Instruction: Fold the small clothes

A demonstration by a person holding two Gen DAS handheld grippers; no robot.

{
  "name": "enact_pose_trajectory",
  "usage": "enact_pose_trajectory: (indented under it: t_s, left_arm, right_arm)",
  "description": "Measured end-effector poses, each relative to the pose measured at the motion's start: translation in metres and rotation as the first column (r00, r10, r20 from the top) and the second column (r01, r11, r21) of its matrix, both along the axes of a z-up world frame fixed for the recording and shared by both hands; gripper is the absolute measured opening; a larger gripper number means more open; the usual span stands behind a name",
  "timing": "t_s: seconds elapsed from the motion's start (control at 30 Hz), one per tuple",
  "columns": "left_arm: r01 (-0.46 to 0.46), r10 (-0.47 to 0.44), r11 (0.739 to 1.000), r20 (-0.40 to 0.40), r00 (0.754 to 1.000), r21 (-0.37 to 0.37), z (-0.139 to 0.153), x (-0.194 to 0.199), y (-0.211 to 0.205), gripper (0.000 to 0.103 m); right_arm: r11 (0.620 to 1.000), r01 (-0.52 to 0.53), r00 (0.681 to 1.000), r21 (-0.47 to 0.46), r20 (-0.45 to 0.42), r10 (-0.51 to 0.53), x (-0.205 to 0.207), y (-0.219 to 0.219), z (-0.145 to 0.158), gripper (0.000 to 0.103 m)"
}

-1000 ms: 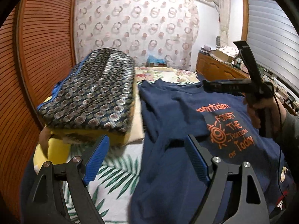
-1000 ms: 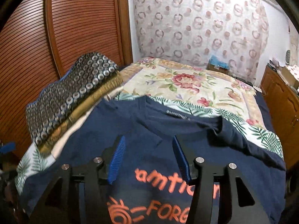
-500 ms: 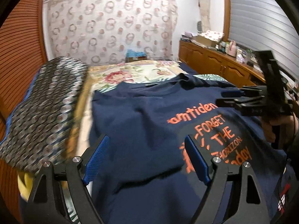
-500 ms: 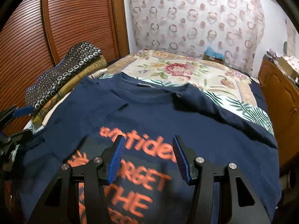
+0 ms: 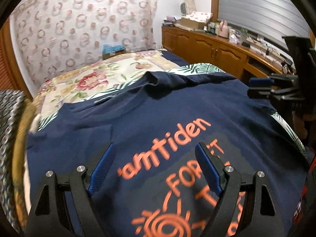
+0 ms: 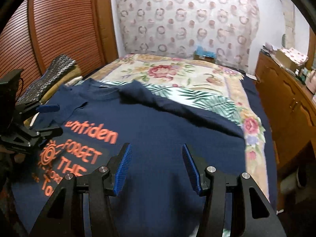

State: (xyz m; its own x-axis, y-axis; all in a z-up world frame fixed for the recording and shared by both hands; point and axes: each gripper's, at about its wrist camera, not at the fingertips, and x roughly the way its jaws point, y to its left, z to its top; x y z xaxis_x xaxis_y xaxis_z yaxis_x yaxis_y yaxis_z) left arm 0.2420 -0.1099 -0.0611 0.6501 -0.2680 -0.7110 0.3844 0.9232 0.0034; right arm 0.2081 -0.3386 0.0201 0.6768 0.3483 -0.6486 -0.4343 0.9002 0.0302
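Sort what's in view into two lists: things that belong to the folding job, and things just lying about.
Job:
- navy T-shirt, spread flat on the bed
- left gripper, fingers open, empty
- right gripper, fingers open, empty
- folded stack by the wardrobe

Lying about:
- floral bedspread
- sideboard with its clutter
- curtain
- blue item at the far end of the bed

A navy T-shirt lies spread front-up across the floral bedspread, its orange print reading "amtiden FORGET THE..." above a sun drawing. The neckline points toward the far end of the bed. One sleeve is rumpled and bunched over the leafy border; the body lies mostly flat with slight wrinkles.
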Motion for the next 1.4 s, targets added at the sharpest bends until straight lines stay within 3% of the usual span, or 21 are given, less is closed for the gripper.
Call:
enact_pose_trajectory:
  t_s: [0.13, 0.47, 0.77, 0.93, 1.03, 1.33, 1.4]
  left_arm:
    - [0.024, -0.024, 1.0, -0.037, 0.999, 0.001, -0.005, 0.019, -0.017, 0.083]
    - [0.083, -0.081, 0.996, -0.047, 0.996, 0.045, 0.0, 0.072, -0.05, 0.083]
    - [0.015, -0.007, 0.995, -0.078, 0.997, 0.094, -0.009, 0.133, -0.049, 0.083]
    - [-0.082, 0.085, 0.988, -0.019, 0.996, 0.129, -0.006, 0.163, -0.039, 0.083]
    - [-0.116, 0.12, 0.987, -0.03, 0.992, 0.107, -0.004, 0.178, -0.031, 0.083]
    - [-0.058, 0.059, 0.996, -0.009, 0.998, 0.074, 0.005, 0.16, -0.042, 0.083]
    - [-0.035, 0.035, 0.998, 0.001, 0.999, 0.061, 0.01, 0.151, -0.045, 0.083]
  right_arm:
    - [0.999, 0.034, 0.999, -0.011, -0.008, -0.035, 0.012, -0.004, -0.002, 0.055]
    - [0.981, 0.192, 0.98, -0.014, -0.048, -0.193, 0.007, -0.029, -0.012, 0.055]
    - [0.965, 0.261, 0.959, 0.021, -0.12, -0.257, 0.004, -0.02, -0.02, 0.055]
    - [0.957, 0.284, 0.949, 0.058, -0.161, -0.272, 0.002, -0.015, -0.027, 0.055]
    - [0.952, 0.291, 0.945, 0.1, -0.187, -0.269, -0.004, -0.02, -0.03, 0.055]
    - [0.926, 0.301, 0.931, 0.229, -0.279, -0.233, 0.003, -0.053, -0.039, 0.054]
    - [0.918, 0.291, 0.934, 0.27, -0.29, -0.21, 0.001, -0.062, -0.041, 0.04]
